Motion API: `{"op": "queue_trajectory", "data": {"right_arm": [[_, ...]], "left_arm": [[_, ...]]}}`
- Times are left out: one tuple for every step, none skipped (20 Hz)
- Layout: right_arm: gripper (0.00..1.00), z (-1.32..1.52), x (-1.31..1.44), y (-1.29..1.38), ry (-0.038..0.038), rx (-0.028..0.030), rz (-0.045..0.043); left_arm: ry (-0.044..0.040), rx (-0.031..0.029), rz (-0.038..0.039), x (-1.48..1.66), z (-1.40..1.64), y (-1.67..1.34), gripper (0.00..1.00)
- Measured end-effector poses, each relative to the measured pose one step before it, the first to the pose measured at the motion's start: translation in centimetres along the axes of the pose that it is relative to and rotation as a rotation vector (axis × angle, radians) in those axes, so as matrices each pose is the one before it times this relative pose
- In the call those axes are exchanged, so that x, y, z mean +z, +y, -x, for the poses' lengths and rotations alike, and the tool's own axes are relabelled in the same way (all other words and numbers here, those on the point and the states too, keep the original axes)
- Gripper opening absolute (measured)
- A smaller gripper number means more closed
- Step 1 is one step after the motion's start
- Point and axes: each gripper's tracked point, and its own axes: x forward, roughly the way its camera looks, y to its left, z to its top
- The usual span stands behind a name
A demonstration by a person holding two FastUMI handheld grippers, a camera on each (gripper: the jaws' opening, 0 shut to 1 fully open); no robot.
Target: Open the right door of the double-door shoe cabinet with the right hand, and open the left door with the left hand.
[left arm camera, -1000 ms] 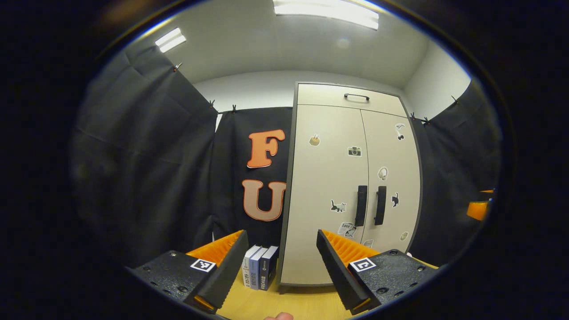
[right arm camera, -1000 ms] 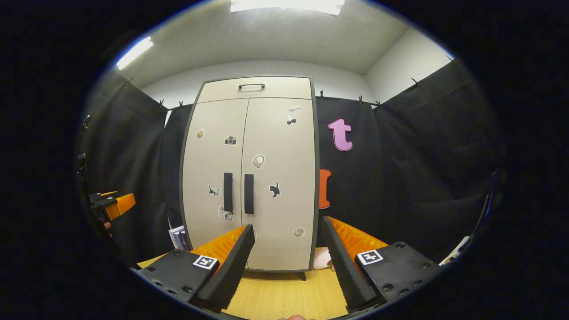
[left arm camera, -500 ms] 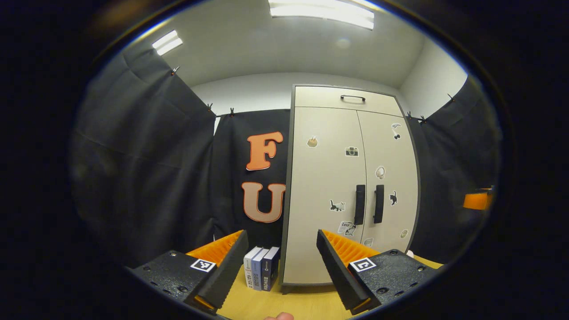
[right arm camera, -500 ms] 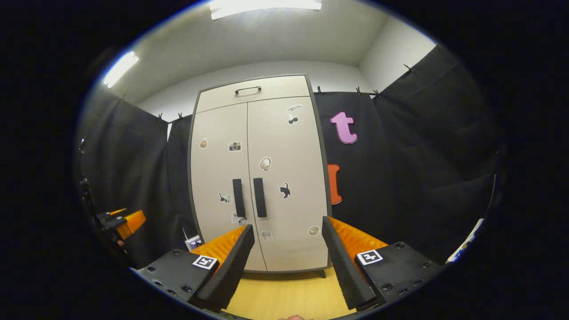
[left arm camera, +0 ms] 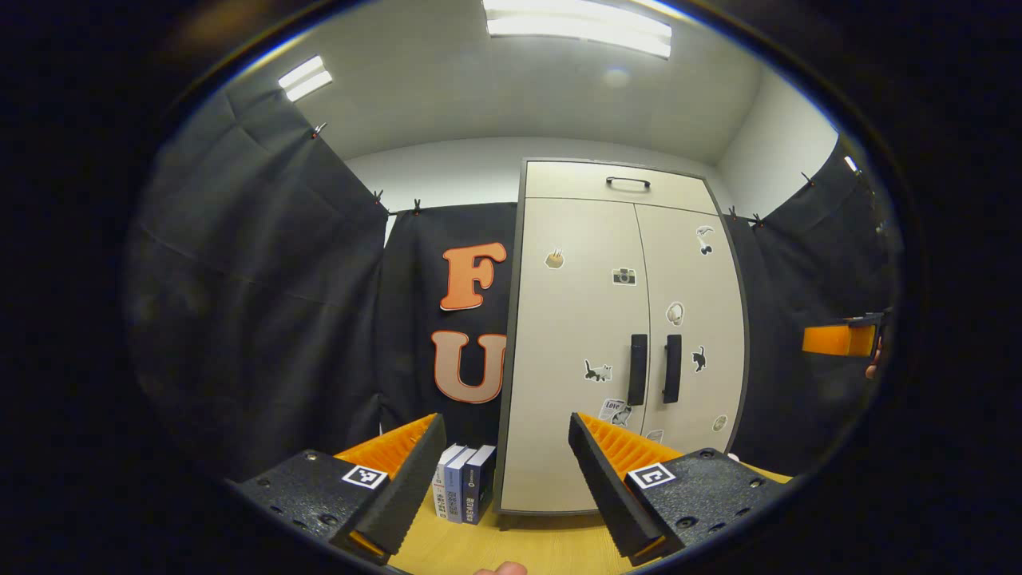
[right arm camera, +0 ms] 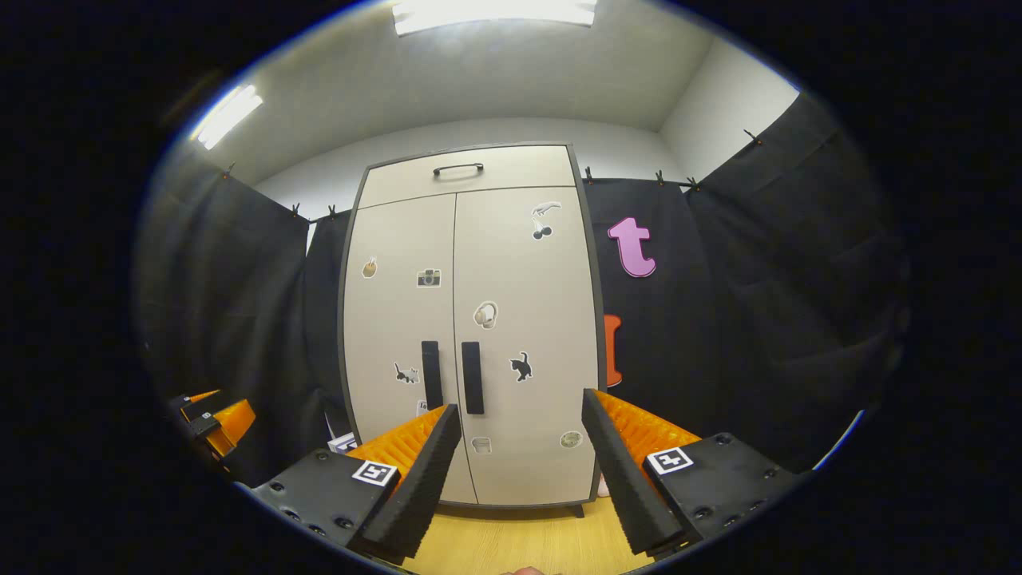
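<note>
Closest to each camera, the fingers of both tools stand spread wide with nothing between them: the left tool (left arm camera: 503,487) and the right tool (right arm camera: 519,475) both hover over the wooden surface (right arm camera: 519,543), well short of the shoe cabinet (right arm camera: 471,319). Three books (left arm camera: 463,491) stand upright on the surface just beside the cabinet's left side.

Farther off, the cabinet stands upright at the back of the surface, both of its doors shut. Two dark handles sit side by side at the centre seam, each with its long axis vertical: the right handle (right arm camera: 472,388) on the right door (right arm camera: 527,335) and the left handle (right arm camera: 432,374) on the left door (right arm camera: 399,335). A third, horizontal handle (right arm camera: 458,169) sits on the top panel.

In the right gripper view the right handle lies ahead, just above the gap between the fingers and slightly left of its centre, so the right tool looks better lined up. In the left gripper view the left handle (left arm camera: 638,370) lies ahead and off to the right of that tool's fingers. Opening has not yet begun; the right tool probably needs to advance and close across its handle.
</note>
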Motion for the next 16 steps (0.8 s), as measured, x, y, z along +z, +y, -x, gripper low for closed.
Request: {"op": "queue_trajectory", "data": {"right_arm": [[0.98,-0.928,-0.054,0.250,0.00635,-0.00282,0.00274],[0.98,-1.039,0.107,0.387,0.00216,0.00348,0.00184],[0.98,-1.420,0.273,0.595,-0.00693,0.00881,0.00237],[0.98,-1.637,0.164,0.612,-0.00898,0.00958,0.00480],[0.98,-1.636,-0.505,0.557,0.00869,0.00498,0.00416],[0.98,-1.920,-0.393,0.652,0.00496,0.00722,0.00740],[0.98,-1.572,-0.335,0.671,0.01123,0.00930,0.00789],[0.98,-1.646,-0.451,0.463,0.01568,0.00158,0.00549],[0.98,-1.532,-0.340,0.363,0.01095,-0.00014,-0.00029],[0.95,-1.546,-0.328,0.319,0.00844,0.00094,-0.00063],[0.99,-1.535,-0.372,0.235,0.00965,0.00176,0.00400],[0.99,-1.608,-0.383,-0.016,0.01146,-0.00653,0.00652],[1.00,-1.519,-0.484,0.022,0.01560,-0.00363,0.00641],[1.00,-1.457,-0.612,0.041,0.02497,-0.00157,0.00714],[0.93,-1.339,-0.556,0.054,0.02098,0.00074,-0.00132],[0.93,-1.212,-0.282,0.008,0.00793,-0.00175,-0.01166]], "left_arm": [[0.00082,-0.00151,-0.00389,-0.151,0.068,0.028,0.94],[-0.00109,-0.00548,0.00476,-0.089,-0.070,-0.043,0.94],[0.00130,-0.01000,0.01583,-0.103,0.017,-0.058,0.94],[0.00234,-0.01138,0.01914,-0.273,0.030,-0.131,0.94],[0.00219,-0.00870,0.01353,-0.208,0.126,-0.016,0.94],[-0.00245,0.00070,0.00490,-0.193,0.015,0.272,0.94],[-0.00623,0.00355,-0.00475,-0.093,0.108,0.264,0.94],[-0.00577,0.00239,-0.01385,0.054,0.112,0.131,0.94],[-0.00525,0.00635,-0.01475,0.044,0.078,0.190,0.94],[-0.00445,0.01180,-0.01006,-0.002,0.098,0.330,0.94],[-0.00208,0.00709,0.00004,-0.058,0.167,0.153,0.94],[0.00262,-0.00430,0.00980,-0.074,0.067,-0.175,0.94],[0.00517,-0.00864,0.01276,-0.192,0.073,-0.208,0.92],[0.00275,-0.00405,0.00997,-0.164,0.101,-0.068,0.94],[0.00272,0.00208,0.00464,-0.125,0.127,0.153,0.94],[0.00235,0.00631,0.00131,-0.144,0.078,0.197,0.94]]}}
